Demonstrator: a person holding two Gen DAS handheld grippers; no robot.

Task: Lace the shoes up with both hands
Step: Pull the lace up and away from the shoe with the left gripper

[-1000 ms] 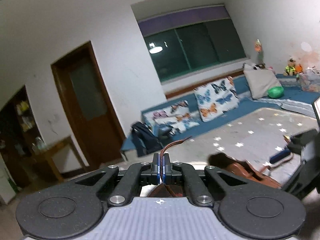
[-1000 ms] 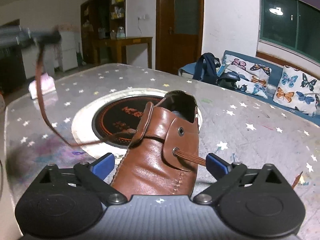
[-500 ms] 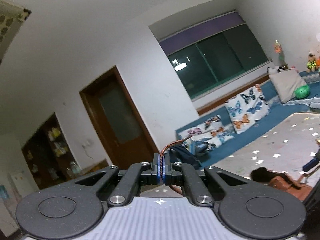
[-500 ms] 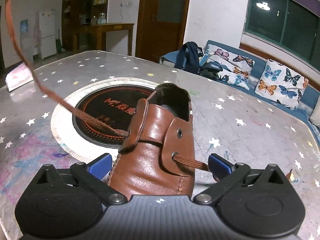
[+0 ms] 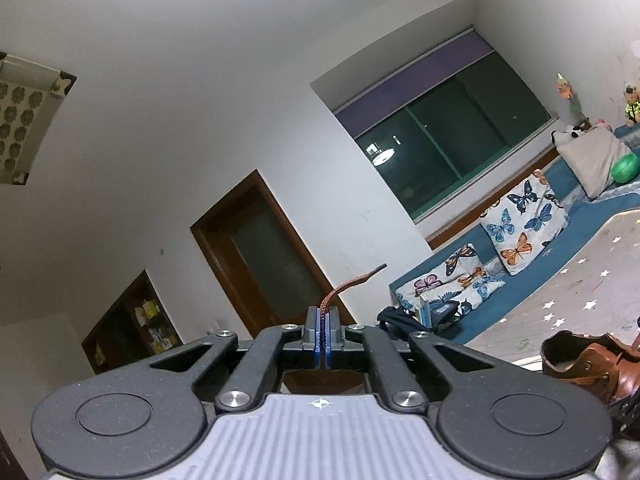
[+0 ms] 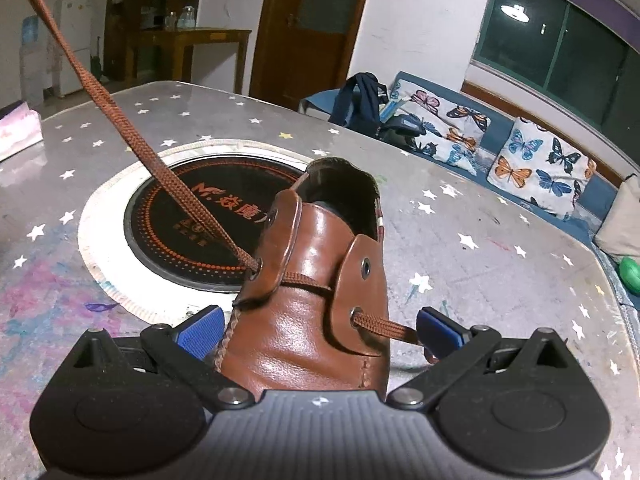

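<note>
The brown shoe (image 6: 312, 308) stands on the starred table (image 6: 500, 248), its toe toward the right gripper (image 6: 318, 330), whose blue pads stand wide apart on either side of the toe. They seem to bracket it without pressing, though the contact is hard to judge from this angle. The left gripper (image 5: 322, 334) is pinched shut on the lace (image 6: 132, 136) near its tip, holding it high so the strand runs taut from the lowest left eyelet. The lace is threaded only through the bottom pair; the upper eyelets are empty. The step in hand looks like drawing the slack through. Next, the held tip needs aiming across to the open eyelet (image 6: 365, 267) opposite, with the shoe kept steady.
</note>
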